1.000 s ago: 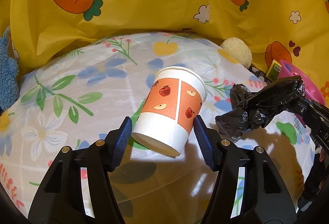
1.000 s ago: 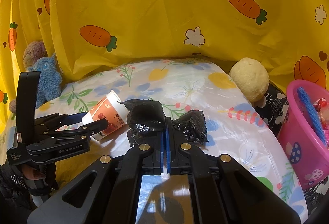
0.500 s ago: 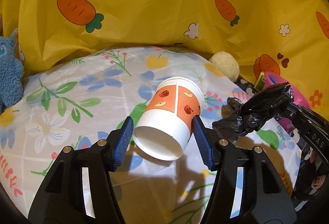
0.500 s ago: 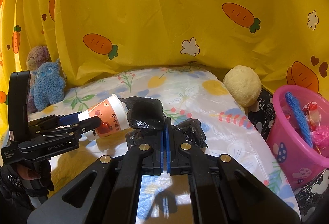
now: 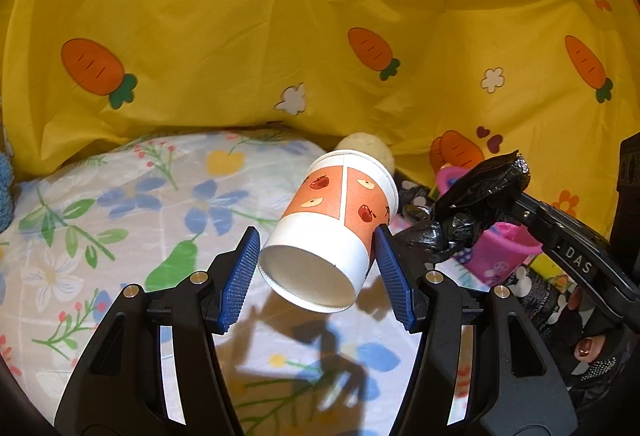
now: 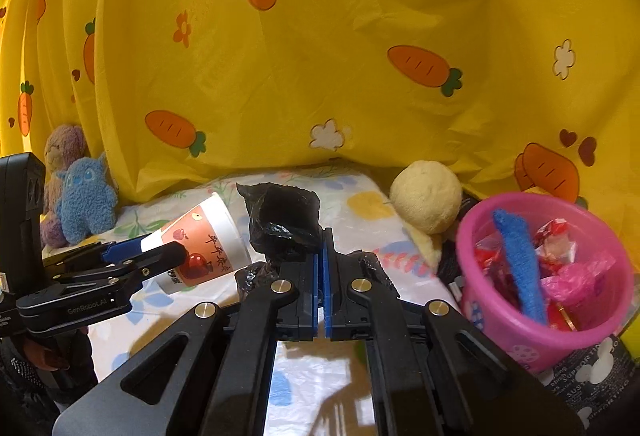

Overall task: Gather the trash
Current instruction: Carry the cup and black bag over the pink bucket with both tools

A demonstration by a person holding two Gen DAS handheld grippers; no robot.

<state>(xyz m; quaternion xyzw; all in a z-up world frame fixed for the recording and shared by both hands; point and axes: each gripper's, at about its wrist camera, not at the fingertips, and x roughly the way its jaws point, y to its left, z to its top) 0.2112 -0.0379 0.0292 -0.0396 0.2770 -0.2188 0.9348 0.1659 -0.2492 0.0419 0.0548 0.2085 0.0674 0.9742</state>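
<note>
Your left gripper has its blue-padded jaws closed on the white-and-orange paper cup with apple prints, gripped at its base end, tilted with its bottom toward the camera, lifted above the floral plastic-covered surface. Your right gripper has its jaws pressed nearly together, pinching a crumpled black plastic bag. The round pink plastic bucket, holding wrappers and a blue cloth piece, stands to the right of that gripper, near a cream plush ball.
</note>
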